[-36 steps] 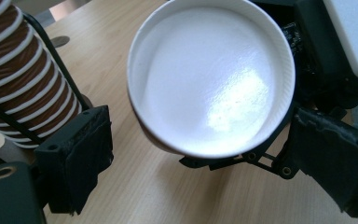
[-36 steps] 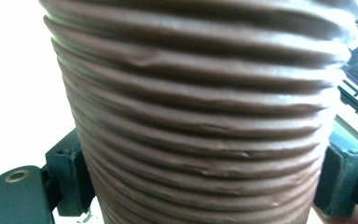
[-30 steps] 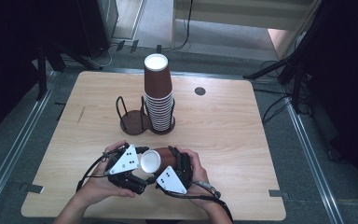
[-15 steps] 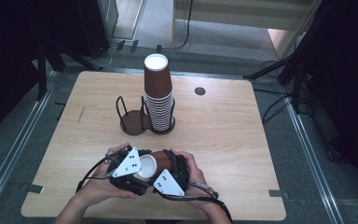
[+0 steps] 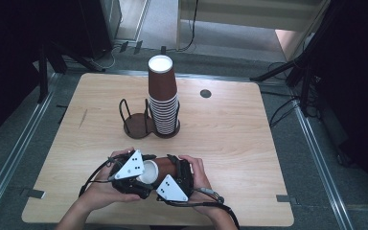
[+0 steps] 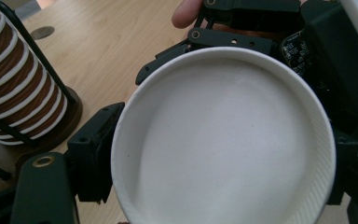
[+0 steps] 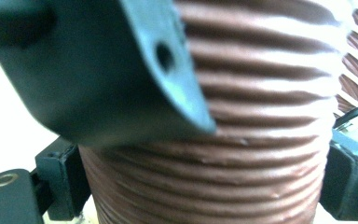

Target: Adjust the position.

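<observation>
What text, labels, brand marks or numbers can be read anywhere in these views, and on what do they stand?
None: no readable word, brand or number.
Held cup: plain white inside, ribbed brown outside, no print visible.
Stack of cups in the wire holder: no print visible.
Grey plates on the left gripper and right gripper: small black dots, no characters.
Circuit board: markings too small to read.

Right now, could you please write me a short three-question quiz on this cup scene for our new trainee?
1. True or false: the holder has two bays, and both are full.
2. Which way does the held cup lie? A upright, B on its side, C crushed flat.
3. What does the right gripper clamp?

Key:
1. False; the left bay is bare, the cup stack fills the right one.
2. B, with the left gripper at its white end.
3. The cup's ribbed brown wall.
</observation>
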Motion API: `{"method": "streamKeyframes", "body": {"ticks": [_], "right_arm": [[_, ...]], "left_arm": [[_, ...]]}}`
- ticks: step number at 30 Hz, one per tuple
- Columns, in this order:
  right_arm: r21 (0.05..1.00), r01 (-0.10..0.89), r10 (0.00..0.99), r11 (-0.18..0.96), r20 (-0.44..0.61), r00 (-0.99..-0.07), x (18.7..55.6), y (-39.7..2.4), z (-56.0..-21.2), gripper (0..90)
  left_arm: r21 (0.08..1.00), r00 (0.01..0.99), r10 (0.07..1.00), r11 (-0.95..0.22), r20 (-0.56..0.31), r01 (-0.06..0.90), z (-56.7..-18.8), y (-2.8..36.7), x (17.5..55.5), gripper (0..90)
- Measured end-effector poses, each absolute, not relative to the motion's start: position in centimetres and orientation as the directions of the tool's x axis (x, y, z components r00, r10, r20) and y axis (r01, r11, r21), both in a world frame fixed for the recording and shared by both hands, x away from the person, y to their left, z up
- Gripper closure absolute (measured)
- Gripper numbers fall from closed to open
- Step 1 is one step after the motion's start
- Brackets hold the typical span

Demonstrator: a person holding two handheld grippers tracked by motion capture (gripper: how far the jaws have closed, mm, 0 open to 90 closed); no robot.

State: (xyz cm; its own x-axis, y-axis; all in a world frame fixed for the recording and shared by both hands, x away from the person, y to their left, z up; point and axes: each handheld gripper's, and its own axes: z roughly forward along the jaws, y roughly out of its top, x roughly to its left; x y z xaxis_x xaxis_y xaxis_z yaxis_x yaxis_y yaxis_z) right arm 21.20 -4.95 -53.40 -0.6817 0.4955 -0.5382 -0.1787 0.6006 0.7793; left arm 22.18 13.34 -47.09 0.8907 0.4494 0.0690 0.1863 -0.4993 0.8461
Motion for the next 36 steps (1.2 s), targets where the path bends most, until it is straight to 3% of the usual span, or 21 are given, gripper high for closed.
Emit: {"method": "streamKeyframes", "body": {"ticks": [2, 5, 26, 36], "right_arm": [[0.776, -0.179, 0.488, 0.605, -0.539, -0.687, 21.1, -5.1, -53.3, 8.2], [0.775, -0.17, 0.489, 0.609, -0.536, -0.688, 21.1, -5.4, -53.2, 0.0], [0.798, -0.175, 0.538, 0.577, -0.533, -0.654, 21.2, -6.8, -51.7, 0.0], [0.86, -0.104, 0.6, 0.5, -0.431, -0.674, 21.6, -8.0, -50.3, 0.0]], "left_arm": [[0.847, 0.895, 0.443, -0.495, 0.054, 0.194, -47.1, 13.4, 22.2, 21.0], [0.838, 0.887, 0.457, -0.509, 0.069, 0.197, -47.3, 13.3, 22.3, 21.2], [0.897, 0.828, 0.56, -0.373, 0.015, 0.236, -46.8, 15.5, 23.2, 21.4], [0.951, 0.759, 0.651, -0.25, 0.024, 0.184, -46.7, 16.9, 23.6, 21.4]]}}
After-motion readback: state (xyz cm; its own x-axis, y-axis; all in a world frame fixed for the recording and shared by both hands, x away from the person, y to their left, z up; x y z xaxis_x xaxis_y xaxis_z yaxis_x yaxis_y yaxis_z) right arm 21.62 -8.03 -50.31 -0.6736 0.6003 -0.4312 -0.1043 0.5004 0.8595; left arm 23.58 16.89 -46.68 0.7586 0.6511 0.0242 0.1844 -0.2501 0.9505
